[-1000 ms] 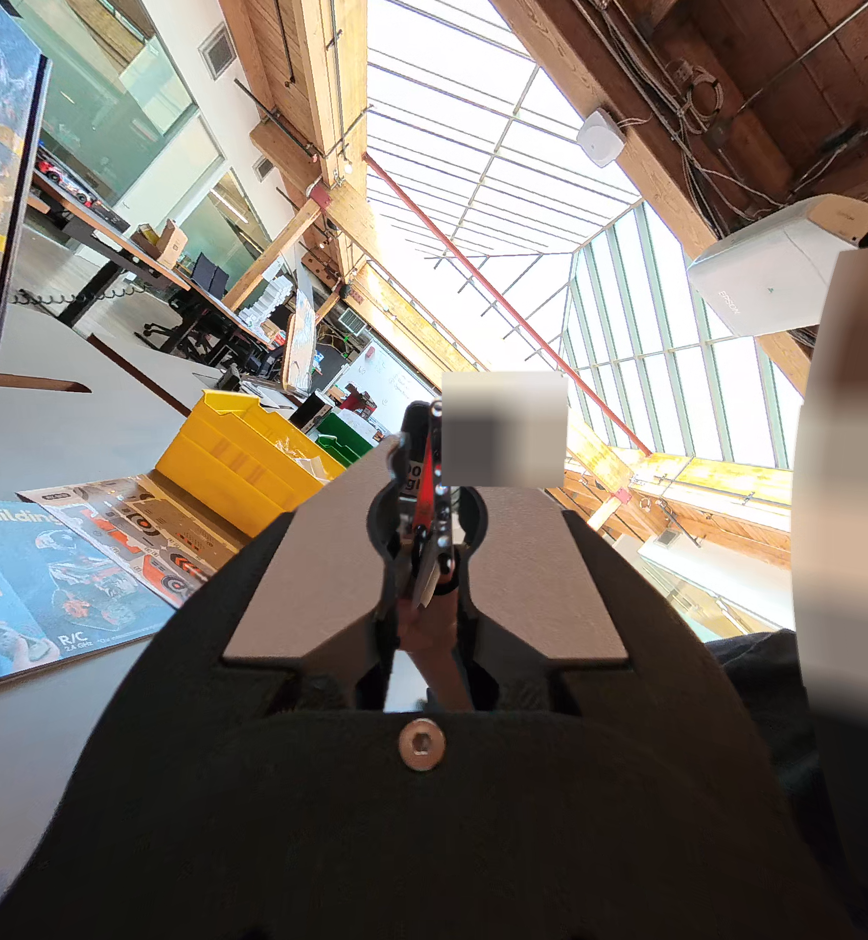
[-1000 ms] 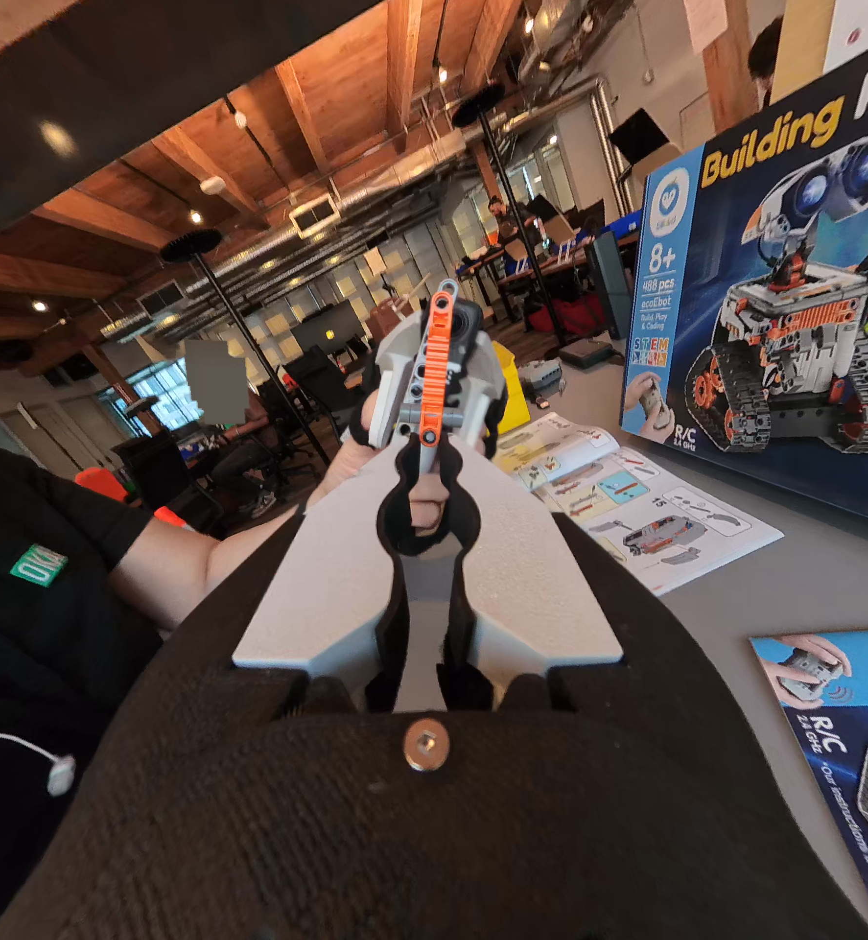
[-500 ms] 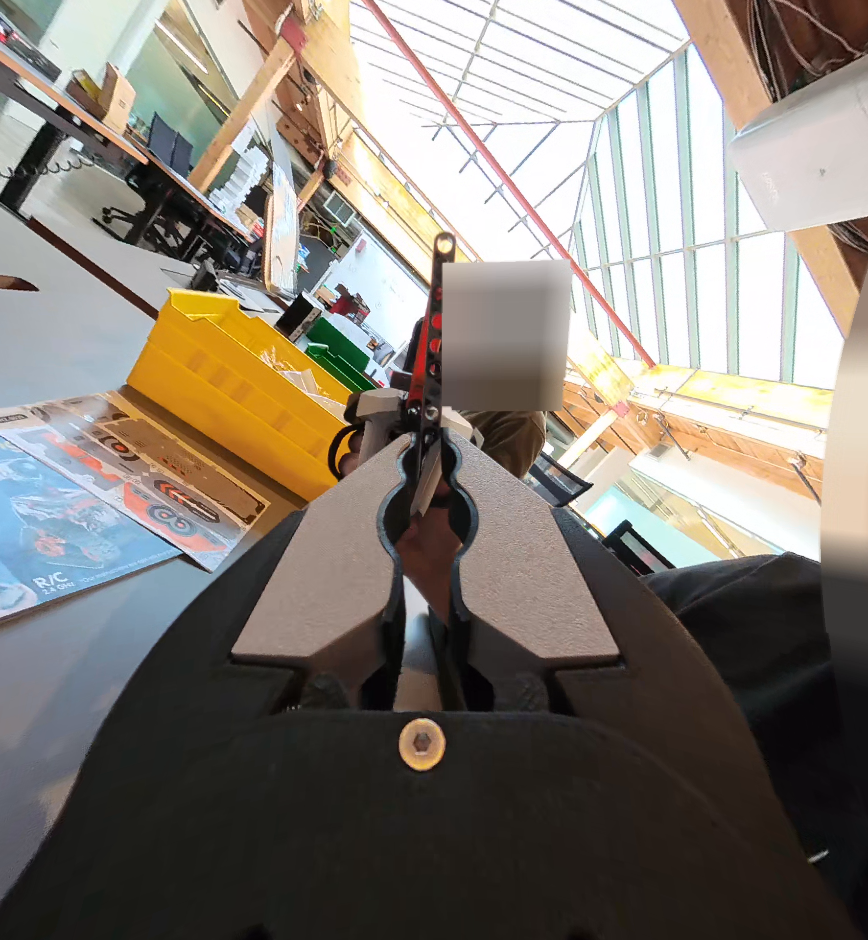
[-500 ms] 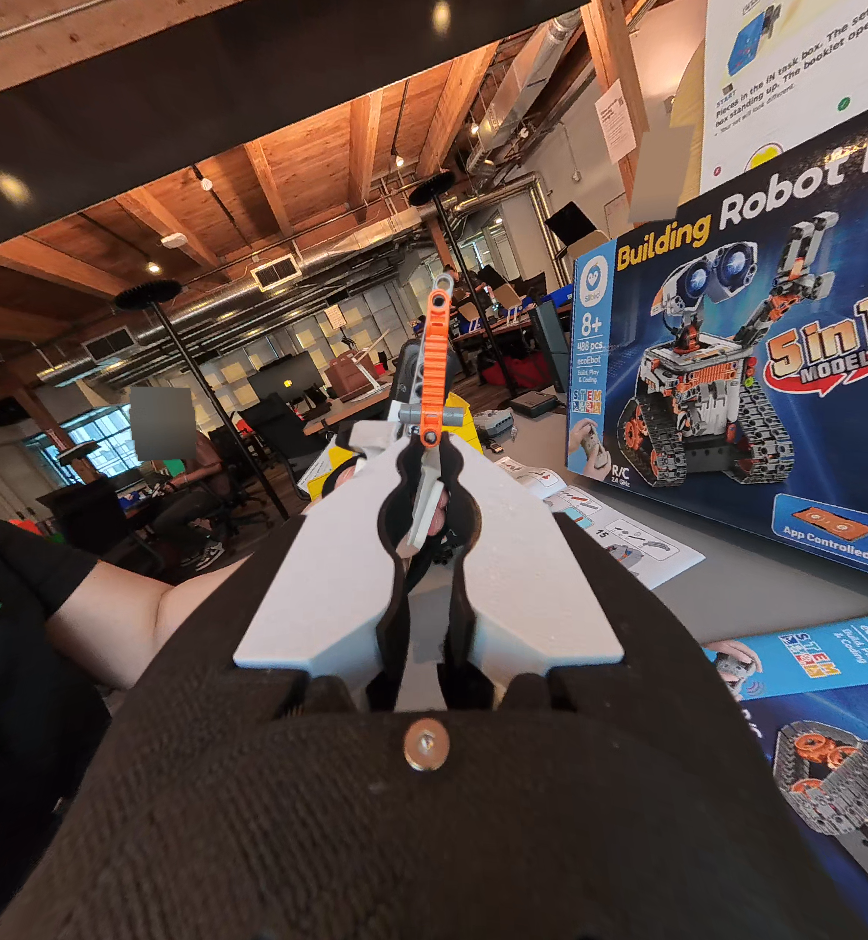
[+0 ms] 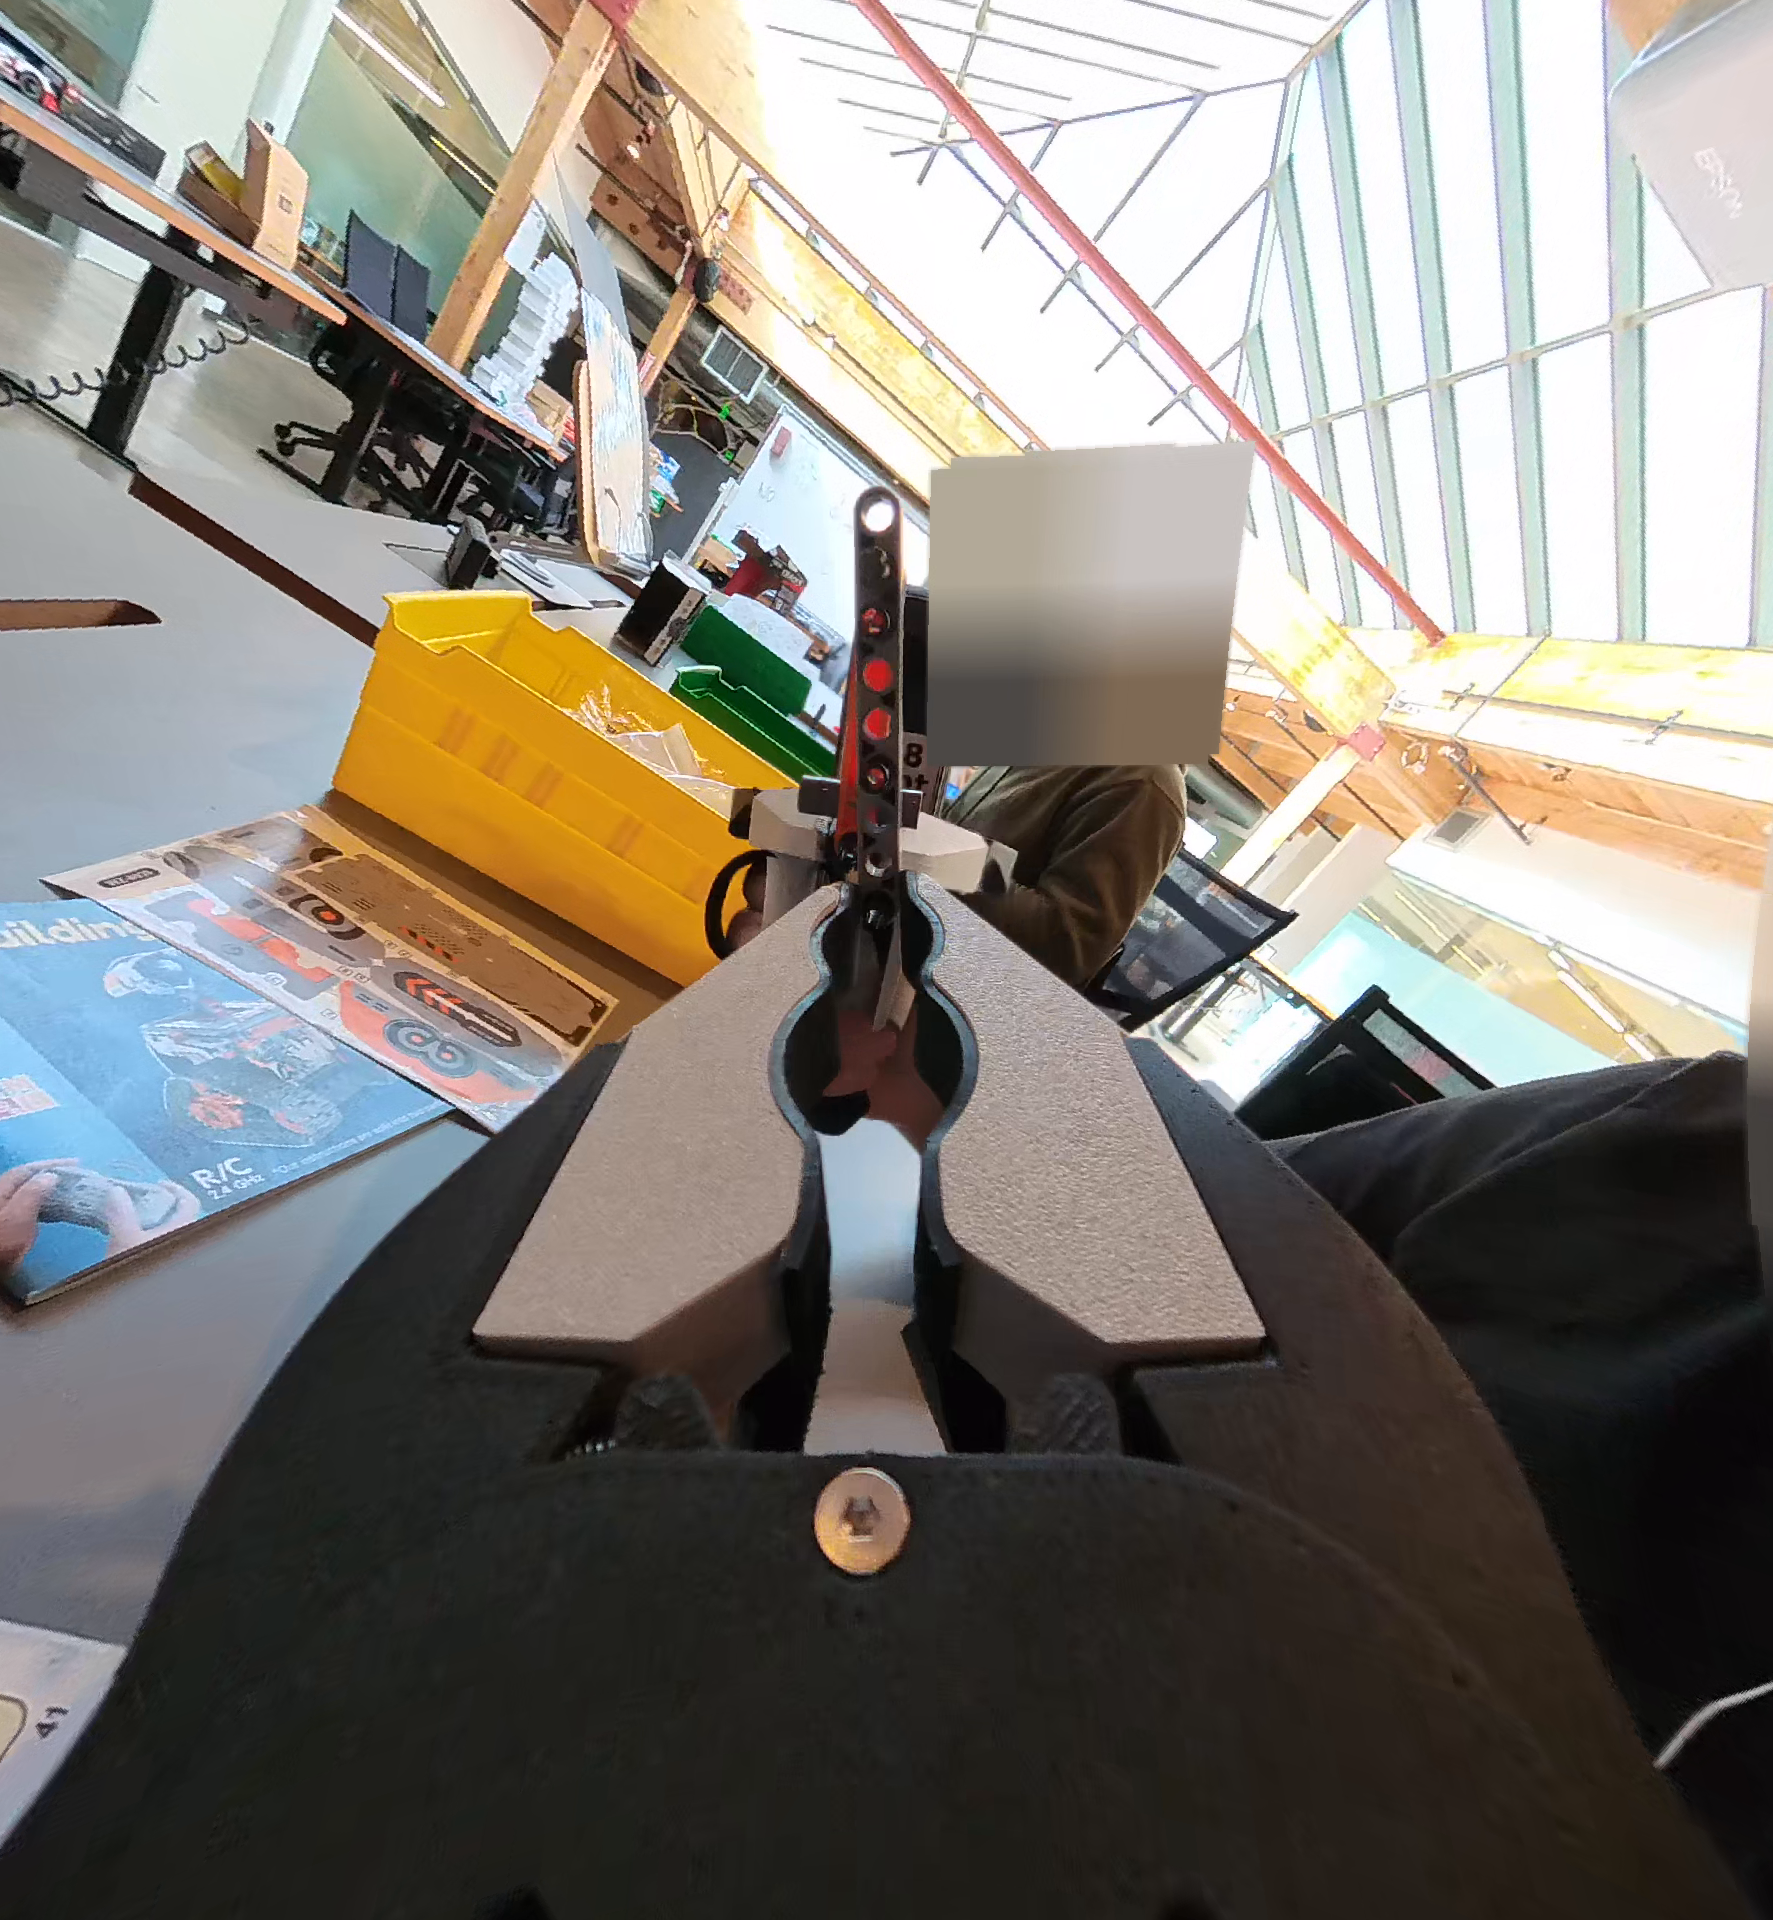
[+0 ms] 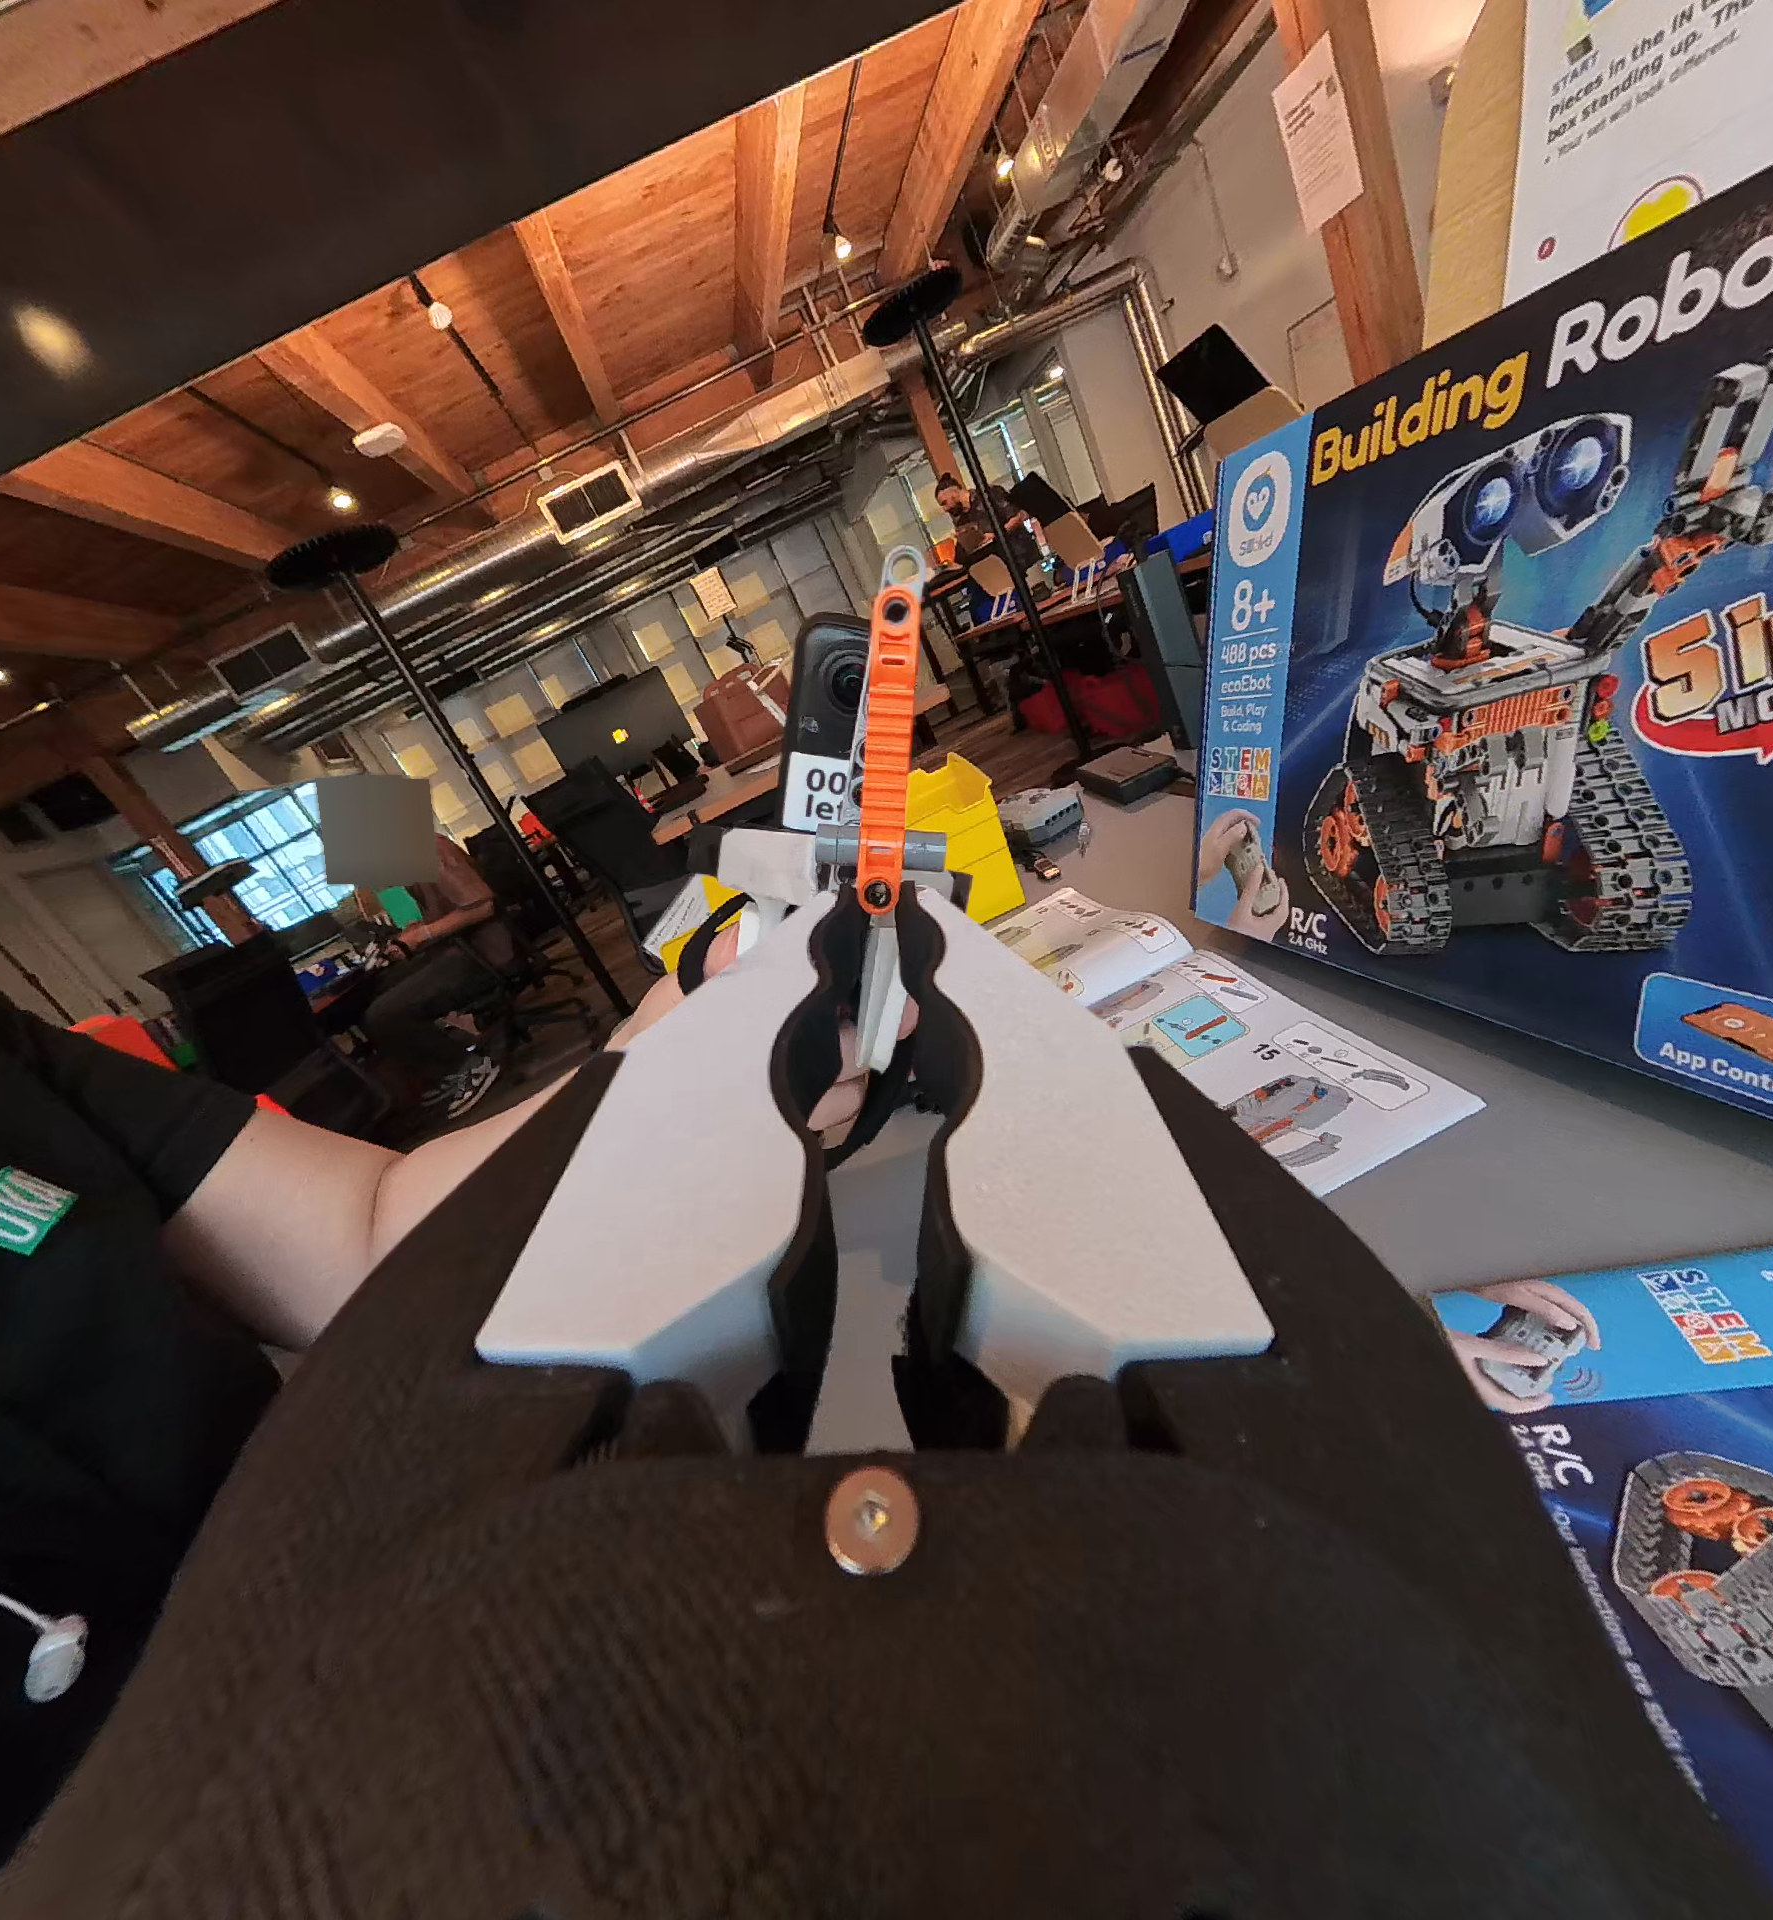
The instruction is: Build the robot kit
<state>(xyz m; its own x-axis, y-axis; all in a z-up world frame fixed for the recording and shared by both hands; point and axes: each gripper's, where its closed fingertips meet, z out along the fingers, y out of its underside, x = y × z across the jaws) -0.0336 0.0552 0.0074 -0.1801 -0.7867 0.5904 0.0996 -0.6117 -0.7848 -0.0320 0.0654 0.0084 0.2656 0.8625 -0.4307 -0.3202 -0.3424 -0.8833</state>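
Observation:
A small assembly of toy building beams stands upright between my two grippers, which face each other tip to tip above the grey table (image 5: pixel 134 727). In the left wrist view its grey holed beam (image 5: pixel 877 665) faces me. In the right wrist view its orange beam (image 6: pixel 887 727) faces me, with a grey cross connector (image 6: pixel 877 847) near its foot. My left gripper (image 5: pixel 874 906) is shut on the assembly's lower end. My right gripper (image 6: pixel 877 909) is shut on it from the other side. A pale grey part (image 6: pixel 880 1003) hangs between the fingers. A hand shows behind each pair of tips.
A yellow bin (image 5: pixel 549 769) with plastic bags and green bins (image 5: pixel 747 665) stand beyond the left gripper. A sticker sheet (image 5: pixel 342 935) and booklet (image 5: pixel 82 1091) lie on the table. A kit box (image 6: pixel 1536 707) stands at right, an open instruction booklet (image 6: pixel 1225 1039) before it. A seated person (image 5: pixel 1069 852) is beyond. The grippers are tip to tip, or close to it.
Both views have tilted down toward the table. The beam assembly now stands longer and more upright above the tips. Both grippers have stayed shut on it.

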